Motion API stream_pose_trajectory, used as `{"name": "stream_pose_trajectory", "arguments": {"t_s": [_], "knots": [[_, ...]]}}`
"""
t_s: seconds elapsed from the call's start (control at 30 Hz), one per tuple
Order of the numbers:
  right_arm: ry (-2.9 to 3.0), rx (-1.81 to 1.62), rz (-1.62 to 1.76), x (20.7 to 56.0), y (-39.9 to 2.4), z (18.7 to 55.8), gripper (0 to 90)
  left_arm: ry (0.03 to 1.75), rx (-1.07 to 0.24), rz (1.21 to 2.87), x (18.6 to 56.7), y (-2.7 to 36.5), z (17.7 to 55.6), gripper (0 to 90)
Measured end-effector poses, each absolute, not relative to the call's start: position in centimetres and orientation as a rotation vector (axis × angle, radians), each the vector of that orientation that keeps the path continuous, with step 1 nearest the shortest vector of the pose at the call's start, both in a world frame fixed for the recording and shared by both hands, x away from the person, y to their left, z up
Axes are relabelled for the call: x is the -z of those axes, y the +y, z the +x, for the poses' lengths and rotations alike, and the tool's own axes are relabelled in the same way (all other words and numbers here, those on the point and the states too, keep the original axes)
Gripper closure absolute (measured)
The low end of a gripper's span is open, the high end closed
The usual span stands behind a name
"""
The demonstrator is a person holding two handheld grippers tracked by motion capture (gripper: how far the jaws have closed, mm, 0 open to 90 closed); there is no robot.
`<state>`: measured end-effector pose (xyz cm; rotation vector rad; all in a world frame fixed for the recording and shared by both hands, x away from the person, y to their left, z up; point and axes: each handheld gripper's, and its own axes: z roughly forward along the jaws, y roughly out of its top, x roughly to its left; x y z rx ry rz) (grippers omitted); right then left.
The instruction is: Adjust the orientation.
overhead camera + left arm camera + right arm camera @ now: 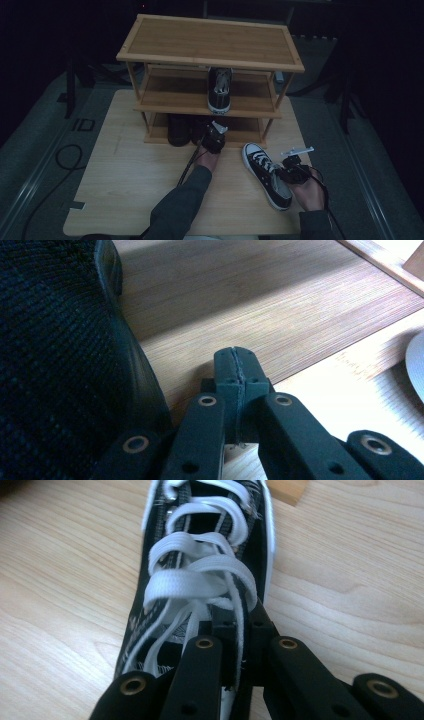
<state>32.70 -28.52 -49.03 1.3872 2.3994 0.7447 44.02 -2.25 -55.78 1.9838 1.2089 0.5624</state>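
A black sneaker with white laces [260,165] lies on the wooden table [130,185], toe toward the rack. My right gripper [290,167] sits at its heel end. In the right gripper view the jaws [245,627] are shut on the sneaker [200,575] at its opening, with a white lace pinched between them. My left gripper [215,136] reaches to the front of the rack's bottom shelf. In the left gripper view it [235,365] is shut and holds nothing, close beside a black knit shoe [55,365] on the shelf board [260,295].
The three-shelf wooden rack [210,42] stands at the table's far side. A matching sneaker [220,90] stands on its middle shelf, and dark shoes [178,130] sit on the bottom shelf. Cables trail from both grippers across the table.
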Motion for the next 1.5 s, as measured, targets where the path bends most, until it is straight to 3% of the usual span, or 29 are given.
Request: {"name": "stream_pose_trajectory", "arguments": {"t_s": [1.5], "knots": [[2.465, -0.886, 1.263, 44.6, -28.4, 32.6, 87.7, 1.210, -0.562, 1.984, 55.8, -2.3, 44.0, 90.0]]}}
